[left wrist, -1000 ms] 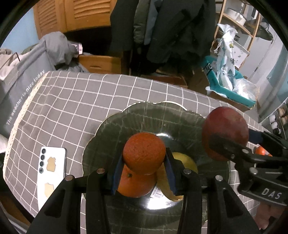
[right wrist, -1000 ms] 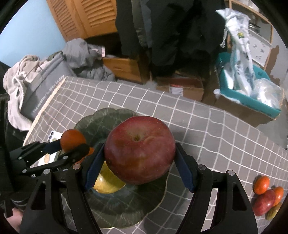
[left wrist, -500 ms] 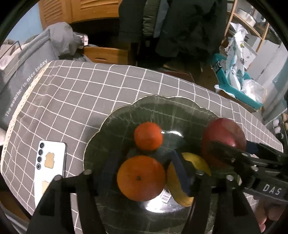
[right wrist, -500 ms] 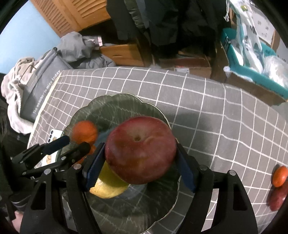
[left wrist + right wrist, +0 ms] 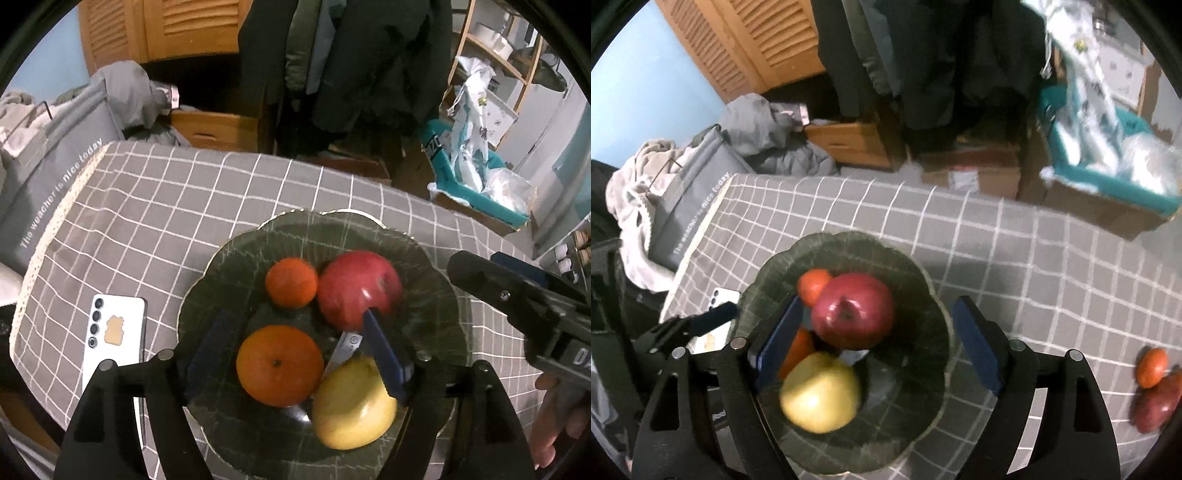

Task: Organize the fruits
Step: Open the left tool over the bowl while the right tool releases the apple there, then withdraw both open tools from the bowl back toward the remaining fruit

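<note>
both grippers, left gripper [image 5: 295,354] and right gripper [image 5: 879,339], are hanging spread and empty over the scalloped green plate [image 5: 236,258]; only the right wrist view is showing a spare tangerine [image 5: 1152,367] lying well apart.

grey bag [image 5: 55,184] reads "nice today" (rest unclear).

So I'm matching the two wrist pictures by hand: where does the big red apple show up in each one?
Left wrist: the big red apple sits right of centre in the dark green scalloped plate, beside the small orange mandarin.
Right wrist: the apple lies just left of centre, between the open jaws.
Shared landmark: the white smartphone left of the plate.
</note>
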`<state>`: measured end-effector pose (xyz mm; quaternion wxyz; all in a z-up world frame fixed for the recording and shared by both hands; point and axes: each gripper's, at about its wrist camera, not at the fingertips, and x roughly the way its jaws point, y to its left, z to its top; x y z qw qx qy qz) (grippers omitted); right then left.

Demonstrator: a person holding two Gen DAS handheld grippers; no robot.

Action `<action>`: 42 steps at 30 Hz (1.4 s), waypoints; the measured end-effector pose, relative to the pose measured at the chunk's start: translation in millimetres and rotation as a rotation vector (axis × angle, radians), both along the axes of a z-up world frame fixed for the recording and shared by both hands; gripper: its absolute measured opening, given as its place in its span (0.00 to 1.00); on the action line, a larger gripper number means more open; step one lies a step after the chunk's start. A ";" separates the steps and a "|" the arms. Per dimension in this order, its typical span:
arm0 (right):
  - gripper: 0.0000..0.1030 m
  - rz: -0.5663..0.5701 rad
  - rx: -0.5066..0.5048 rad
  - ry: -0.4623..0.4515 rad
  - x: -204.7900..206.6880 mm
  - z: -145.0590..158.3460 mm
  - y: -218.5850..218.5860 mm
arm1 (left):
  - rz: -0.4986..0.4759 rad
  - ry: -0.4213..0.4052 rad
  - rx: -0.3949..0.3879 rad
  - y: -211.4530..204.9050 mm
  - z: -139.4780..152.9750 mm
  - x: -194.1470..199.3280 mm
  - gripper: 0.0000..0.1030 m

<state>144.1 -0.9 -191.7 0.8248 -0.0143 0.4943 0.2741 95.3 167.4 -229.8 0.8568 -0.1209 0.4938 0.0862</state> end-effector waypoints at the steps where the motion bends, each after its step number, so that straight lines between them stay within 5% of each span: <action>1: 0.82 -0.004 -0.015 -0.017 -1.4 2.4 -1.1 | 0.001 -0.010 0.003 -1.0 4.2 -2.1 0.75; 12: 0.82 -0.021 -0.178 -0.227 -27.8 39.3 -11.3 | 0.003 -0.091 0.036 -9.6 42.5 -21.6 0.79; 42: 0.81 -0.199 -0.183 -0.357 -86.2 118.3 -138.2 | -0.177 -0.246 0.080 -102.2 115.9 -52.0 0.85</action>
